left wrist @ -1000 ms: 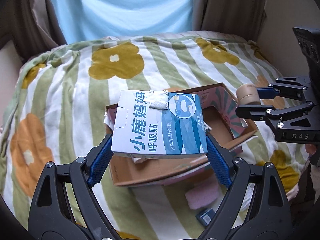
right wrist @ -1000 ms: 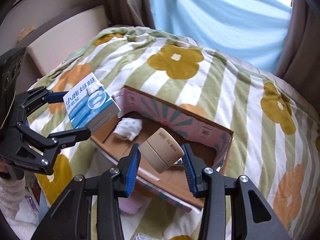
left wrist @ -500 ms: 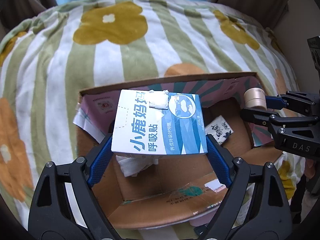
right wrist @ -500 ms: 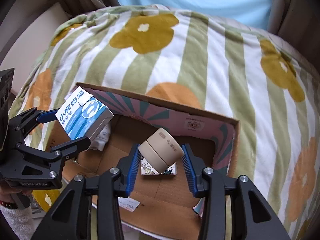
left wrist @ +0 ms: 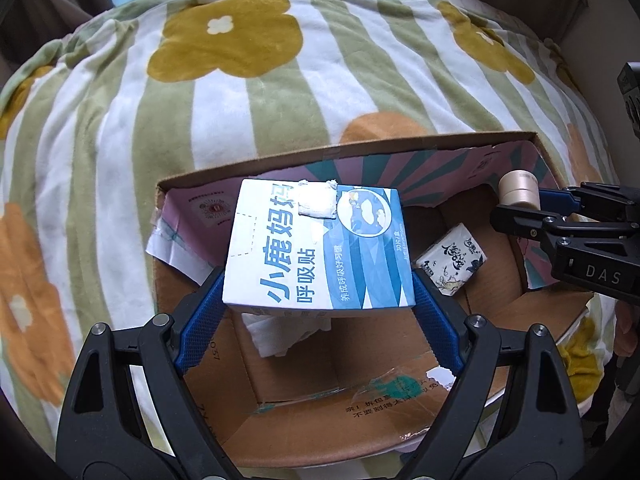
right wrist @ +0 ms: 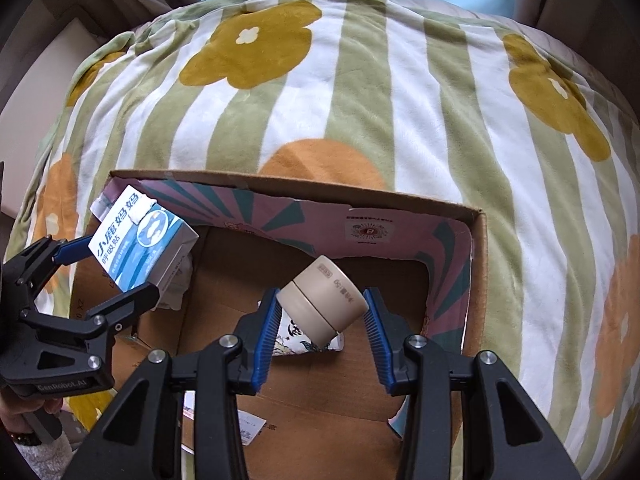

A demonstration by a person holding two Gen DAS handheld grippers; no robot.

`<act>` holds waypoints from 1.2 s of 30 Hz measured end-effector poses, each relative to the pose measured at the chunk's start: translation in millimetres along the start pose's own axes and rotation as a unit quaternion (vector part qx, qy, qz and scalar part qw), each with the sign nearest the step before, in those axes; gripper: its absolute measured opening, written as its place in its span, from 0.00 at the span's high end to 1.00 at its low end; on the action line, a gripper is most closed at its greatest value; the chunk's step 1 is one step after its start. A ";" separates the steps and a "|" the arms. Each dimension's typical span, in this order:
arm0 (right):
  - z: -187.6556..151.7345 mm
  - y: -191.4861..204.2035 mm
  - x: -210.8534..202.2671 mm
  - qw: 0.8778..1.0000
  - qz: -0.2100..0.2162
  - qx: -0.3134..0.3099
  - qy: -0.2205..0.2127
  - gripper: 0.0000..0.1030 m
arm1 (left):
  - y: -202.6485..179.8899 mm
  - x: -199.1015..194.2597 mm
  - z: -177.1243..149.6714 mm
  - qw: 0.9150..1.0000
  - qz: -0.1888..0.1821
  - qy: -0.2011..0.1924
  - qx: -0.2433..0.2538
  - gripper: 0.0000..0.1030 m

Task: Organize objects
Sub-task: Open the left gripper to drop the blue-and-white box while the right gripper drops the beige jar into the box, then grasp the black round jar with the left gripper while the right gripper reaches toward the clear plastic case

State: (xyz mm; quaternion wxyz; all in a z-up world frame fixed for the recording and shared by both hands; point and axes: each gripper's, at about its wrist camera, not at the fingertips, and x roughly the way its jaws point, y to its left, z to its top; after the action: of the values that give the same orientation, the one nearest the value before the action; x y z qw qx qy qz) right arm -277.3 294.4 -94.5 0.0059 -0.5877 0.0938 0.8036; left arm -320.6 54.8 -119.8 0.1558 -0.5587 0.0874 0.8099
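Two views show both grippers poised over an open cardboard box [left wrist: 304, 384] on a striped plush blanket [left wrist: 120, 128].

From the left wrist, the left gripper [left wrist: 318, 300] clamps a blue-and-white carton [left wrist: 316, 248] by its flat sides, held above the box interior, presumably for dropping in. A tissue pack [left wrist: 452, 260] lies on the floor.

From the right wrist, the right gripper [right wrist: 322, 322] pinches a smooth beige jar [right wrist: 322, 306], tilted, above the box; its rounded body looks liable to slip.

Blue-and-white box [left wrist: 316, 248] with blue lettering, beige jar [right wrist: 324, 300], brown carton [left wrist: 360, 412] lined pink with teal rays, blanket [left wrist: 120, 128] striped green and white with mustard and orange flowers, blue claw pads [right wrist: 268, 332]
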 end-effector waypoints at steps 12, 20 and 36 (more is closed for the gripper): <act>1.1 -4.9 -19.9 0.999 0.014 0.035 -0.029 0.06 | -2.4 -21.9 -10.2 1.000 0.005 -0.002 -0.016 0.00; -14.5 6.2 -36.8 0.999 0.011 0.019 -0.040 0.01 | -14.2 -47.2 -25.8 0.999 0.018 -0.037 -0.013 0.00; -66.4 28.4 -123.8 0.989 -0.022 -0.035 -0.144 0.01 | -26.1 -125.8 -62.6 0.994 0.036 -0.103 -0.010 0.00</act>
State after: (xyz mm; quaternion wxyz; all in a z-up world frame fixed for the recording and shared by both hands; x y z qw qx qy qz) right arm -179.8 268.5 7.3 0.0167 -0.4674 0.0504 0.8824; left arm -215.3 40.0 -24.2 0.1293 -0.4700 0.0833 0.8692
